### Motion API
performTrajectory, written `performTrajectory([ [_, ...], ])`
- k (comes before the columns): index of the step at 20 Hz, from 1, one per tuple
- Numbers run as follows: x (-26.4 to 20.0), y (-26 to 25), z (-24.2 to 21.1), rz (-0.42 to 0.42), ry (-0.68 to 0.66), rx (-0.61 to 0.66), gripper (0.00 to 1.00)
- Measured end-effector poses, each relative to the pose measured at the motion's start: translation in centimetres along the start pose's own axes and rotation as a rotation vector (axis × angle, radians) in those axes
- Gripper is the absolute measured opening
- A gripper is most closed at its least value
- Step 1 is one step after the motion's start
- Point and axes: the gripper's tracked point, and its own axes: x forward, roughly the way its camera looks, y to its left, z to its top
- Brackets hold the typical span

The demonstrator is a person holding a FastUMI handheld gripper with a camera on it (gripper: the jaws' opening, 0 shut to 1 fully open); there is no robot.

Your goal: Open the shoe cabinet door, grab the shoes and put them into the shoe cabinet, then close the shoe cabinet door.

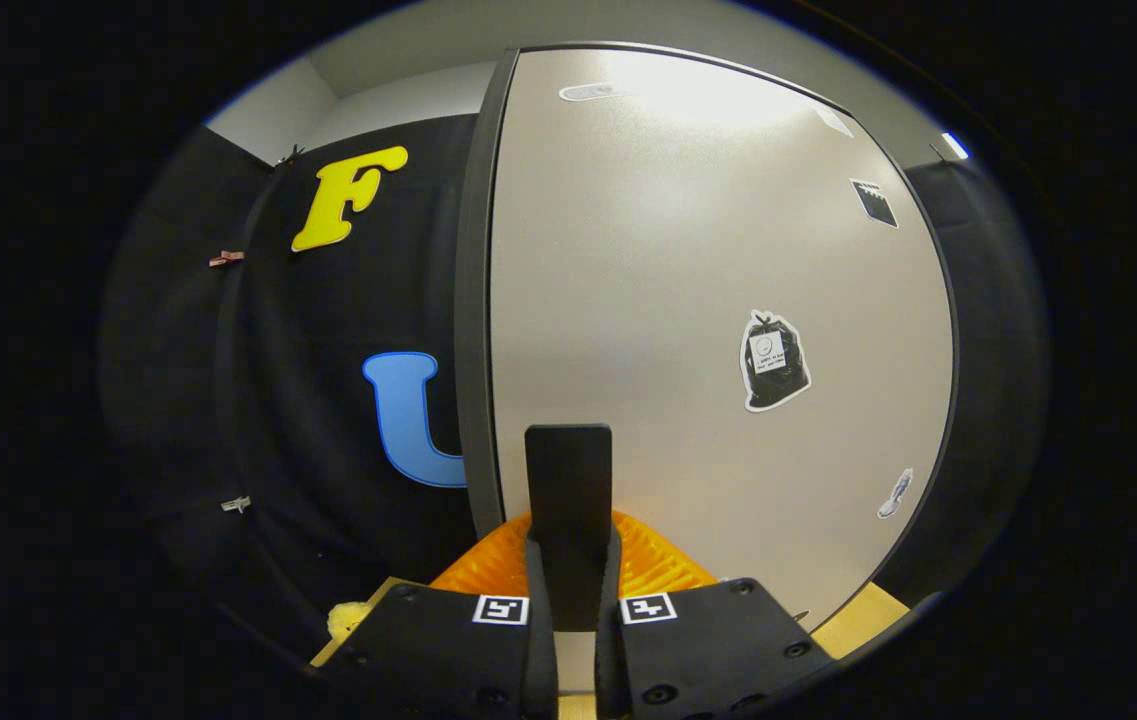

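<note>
gripper fingers closed together, gripping nothing visible. shoe cabinet door stands shut directly ahead, stickers on it. orange ribbed object behind fingers, partly hidden. shoes cannot be made out.

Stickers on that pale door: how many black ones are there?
2. One bag-shaped sticker sits mid-door, right of the handle the gripper clamps; a smaller one near the door's upper right corner. The gripper may hide more.
</note>
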Motion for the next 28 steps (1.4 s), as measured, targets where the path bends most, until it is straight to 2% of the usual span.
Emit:
performTrajectory([
  [5,-3.0,0.1,0.1,0.041,-0.008,0.007,0.18],
  [13,-9.5,-1.3,0.0,0.162,0.009,0.036,0.18],
  [14,-9.9,-1.5,0.2,0.173,0.009,0.051,0.13],
  [15,-10.3,-1.8,0.3,0.181,0.009,0.052,0.13],
  [22,-13.9,-3.9,0.5,0.215,0.017,0.038,0.13],
  [28,-16.9,-6.7,0.6,0.207,0.023,0.037,0.13],
])
